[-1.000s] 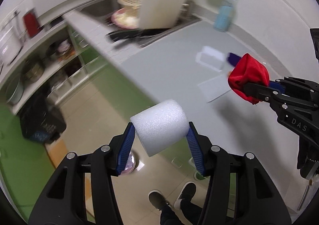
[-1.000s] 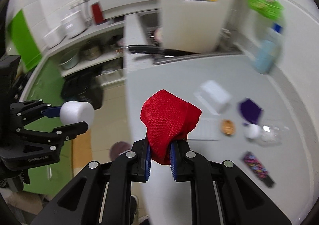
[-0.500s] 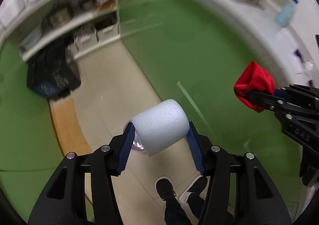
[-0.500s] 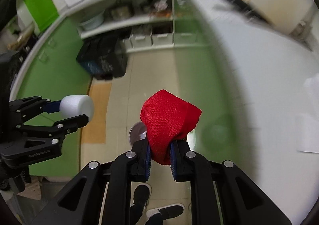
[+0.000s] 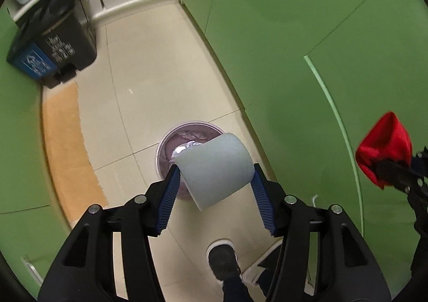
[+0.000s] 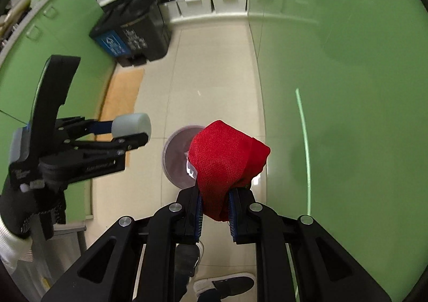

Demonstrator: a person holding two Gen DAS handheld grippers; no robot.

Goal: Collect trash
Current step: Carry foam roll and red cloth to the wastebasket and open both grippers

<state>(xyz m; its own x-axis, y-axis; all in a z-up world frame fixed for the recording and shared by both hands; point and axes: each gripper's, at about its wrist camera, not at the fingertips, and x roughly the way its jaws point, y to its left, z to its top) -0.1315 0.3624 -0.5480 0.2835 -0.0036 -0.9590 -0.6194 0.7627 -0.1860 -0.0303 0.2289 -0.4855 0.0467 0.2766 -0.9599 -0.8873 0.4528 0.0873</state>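
Bin (image 5: 171, 138) contents — half hidden, perhaps foil.

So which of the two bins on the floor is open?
The small round purple bin under the grippers: lidless, trash showing inside. The black bin by the shelves looks closed.

A: What's different from a second ago?
B: The worktop has gone from both views; the round bin (image 5: 187, 138) on the floor now sits below the foam roll (image 5: 215, 168), and the left jaws are opening.
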